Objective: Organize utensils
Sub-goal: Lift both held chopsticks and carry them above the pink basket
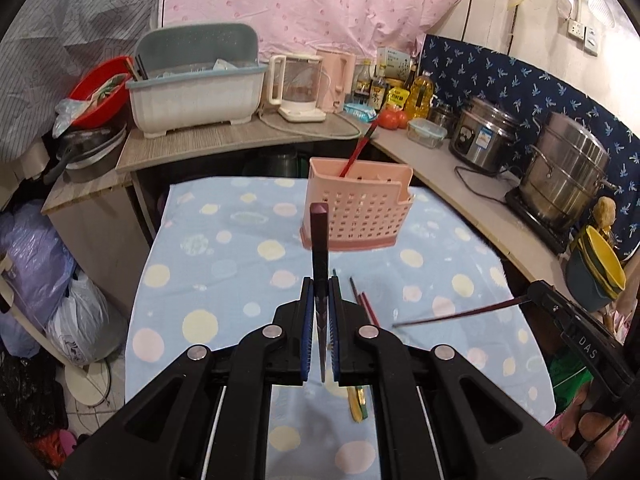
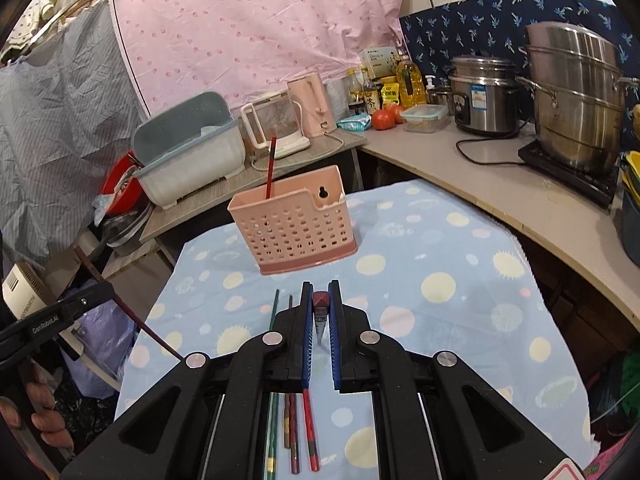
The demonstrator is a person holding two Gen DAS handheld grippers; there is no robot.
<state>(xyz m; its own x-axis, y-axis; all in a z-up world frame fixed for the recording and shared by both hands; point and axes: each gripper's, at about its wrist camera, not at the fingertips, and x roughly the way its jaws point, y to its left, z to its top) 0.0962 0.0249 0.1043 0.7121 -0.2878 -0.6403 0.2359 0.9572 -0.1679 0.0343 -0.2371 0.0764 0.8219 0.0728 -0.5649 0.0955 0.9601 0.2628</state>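
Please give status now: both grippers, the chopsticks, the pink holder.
Left gripper shut on a dark chopstick; right gripper likewise. Pink holder ahead, one red chopstick inside. More chopsticks on cloth. Path clear.

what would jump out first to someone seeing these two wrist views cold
Most striking is the pink perforated utensil holder standing on the polka-dot blue cloth, with one red chopstick already sticking out of it. Next, each gripper is shut on a dark chopstick: the left gripper and the right gripper. More loose chopsticks lie on the cloth beneath the right gripper.
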